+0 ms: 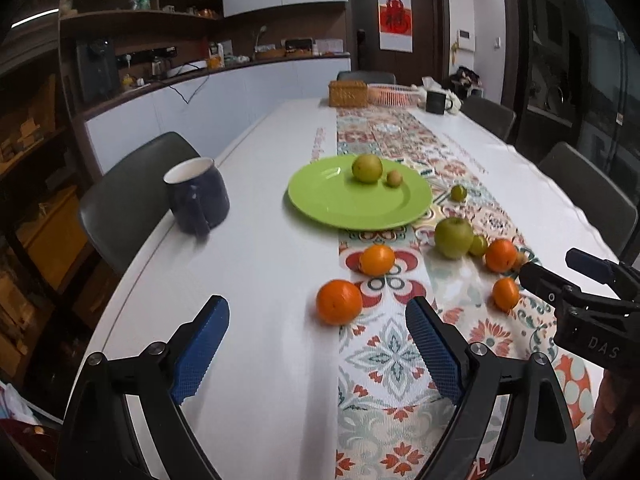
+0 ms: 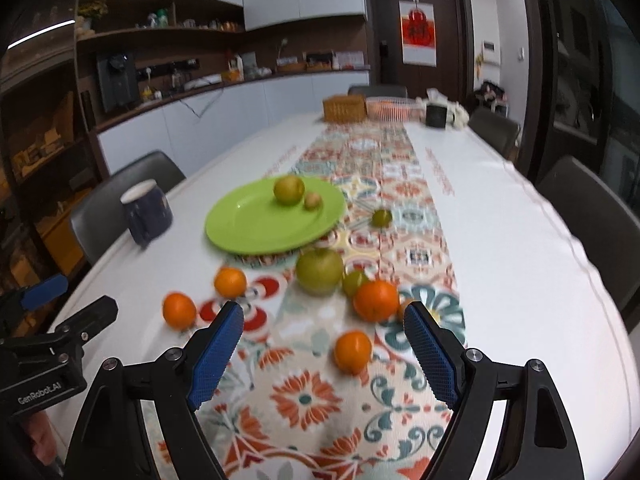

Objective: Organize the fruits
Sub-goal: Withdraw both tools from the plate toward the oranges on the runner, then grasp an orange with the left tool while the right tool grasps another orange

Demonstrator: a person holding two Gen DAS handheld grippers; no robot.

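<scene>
Both grippers low over table | left gripper (image 1: 318,336) gaping | right gripper (image 2: 323,338) gaping

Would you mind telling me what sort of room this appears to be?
Most likely a home dining room with a kitchen: a long table ringed by chairs, a counter with small appliances, and shelves above.

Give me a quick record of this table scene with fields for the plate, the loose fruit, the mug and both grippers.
plate: green plate holding a green fruit and a small brownish fruit
loose fruit: four oranges, nearest one; big green apple; two small green fruits; all on the patterned runner
mug: dark blue mug, left of plate
left gripper: open, empty
right gripper: open, empty
</scene>
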